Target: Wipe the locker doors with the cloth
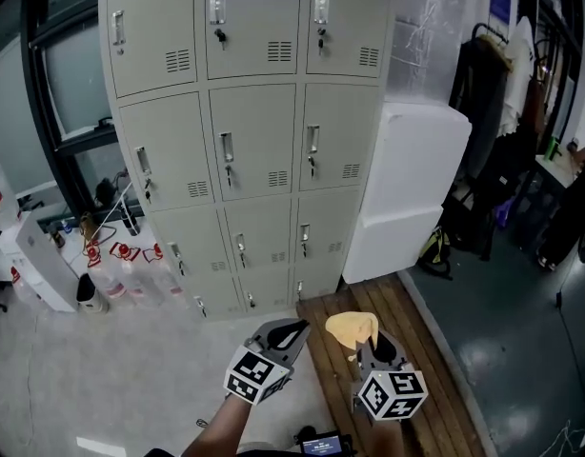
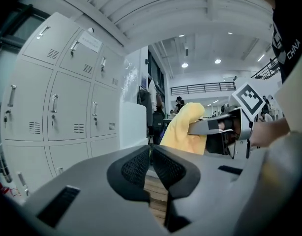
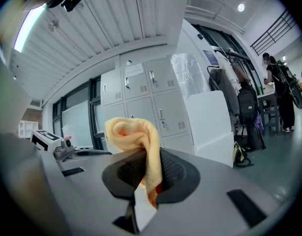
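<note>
Approach step: cloth (image 1: 353, 327) clamped in right gripper (image 3: 150, 168), held low and well apart from lockers (image 1: 254, 131); no door touched yet. Left gripper (image 2: 151, 163) pinched closed, empty. Next, likely: lift cloth to a door, press flat, then stroke.

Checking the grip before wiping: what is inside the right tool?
The right tool is shut on a yellow cloth, which bunches out above its jaws. The jaws cover the pinched part.
</note>
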A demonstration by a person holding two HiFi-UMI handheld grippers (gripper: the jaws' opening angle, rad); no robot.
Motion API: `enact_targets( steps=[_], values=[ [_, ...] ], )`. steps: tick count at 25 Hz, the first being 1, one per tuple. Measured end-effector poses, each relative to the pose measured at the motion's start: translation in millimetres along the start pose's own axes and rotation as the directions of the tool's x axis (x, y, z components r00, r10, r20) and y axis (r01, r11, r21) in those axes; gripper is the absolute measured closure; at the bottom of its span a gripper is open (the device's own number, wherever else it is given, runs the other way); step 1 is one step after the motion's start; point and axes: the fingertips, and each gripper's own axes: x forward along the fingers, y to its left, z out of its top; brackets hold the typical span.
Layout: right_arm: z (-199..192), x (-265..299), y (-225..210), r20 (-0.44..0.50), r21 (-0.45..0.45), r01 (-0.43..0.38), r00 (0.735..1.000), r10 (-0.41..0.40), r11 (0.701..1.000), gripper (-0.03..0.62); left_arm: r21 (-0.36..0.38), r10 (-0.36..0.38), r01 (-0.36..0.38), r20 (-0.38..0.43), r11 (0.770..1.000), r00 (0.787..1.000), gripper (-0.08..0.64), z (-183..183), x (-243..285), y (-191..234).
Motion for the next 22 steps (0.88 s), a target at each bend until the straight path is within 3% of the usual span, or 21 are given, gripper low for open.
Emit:
enact_targets(
  steps=[11,22],
  values=[
    [0.6,71.7,-42.4,-0.046,0.013,-0.010,0.999,0.011,1.000,0.521,-0.020,0.016,-0.017,-0.032,1.000,0.999,0.528,-8.9,60.3,46.1],
    [21.8,168.0,-33.0,-0.057,-0.033,0.001,0.998,-0.003,0.999,0.520,-0.048,-0.005,0.005,-0.017,0.999,1.000,0.528,-6.7,100.7,132.3]
  ],
)
